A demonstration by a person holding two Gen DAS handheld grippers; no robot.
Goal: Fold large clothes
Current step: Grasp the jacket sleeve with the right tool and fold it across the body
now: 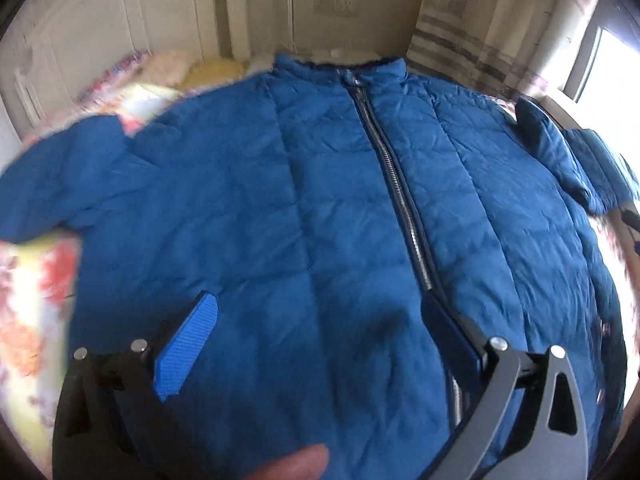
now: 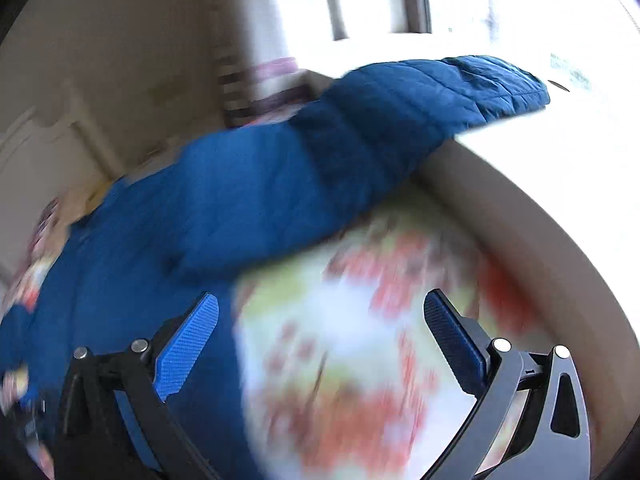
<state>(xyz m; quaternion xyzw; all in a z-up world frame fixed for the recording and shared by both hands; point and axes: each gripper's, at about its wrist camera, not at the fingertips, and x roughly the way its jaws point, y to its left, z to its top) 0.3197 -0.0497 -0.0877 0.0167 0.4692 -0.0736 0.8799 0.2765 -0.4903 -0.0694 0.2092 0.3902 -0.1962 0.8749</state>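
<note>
jacket (image 1: 320, 200) spread flat, zipped, front up on floral bedding (image 1: 32, 320), ready for folding | left gripper (image 1: 316, 316) wide, empty, over hem | right gripper (image 2: 320, 320) wide, empty, near sleeve (image 2: 400, 120)

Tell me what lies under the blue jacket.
The blue jacket lies spread, zipped, on a floral bedspread, which shows past its edges and below its sleeve in the right wrist view. What lies under its middle is covered.

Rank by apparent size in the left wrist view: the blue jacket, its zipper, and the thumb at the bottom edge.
1. blue jacket, fills most of the view
2. zipper
3. thumb, cut off by the frame and very near the camera, so its rank is unsure
</note>
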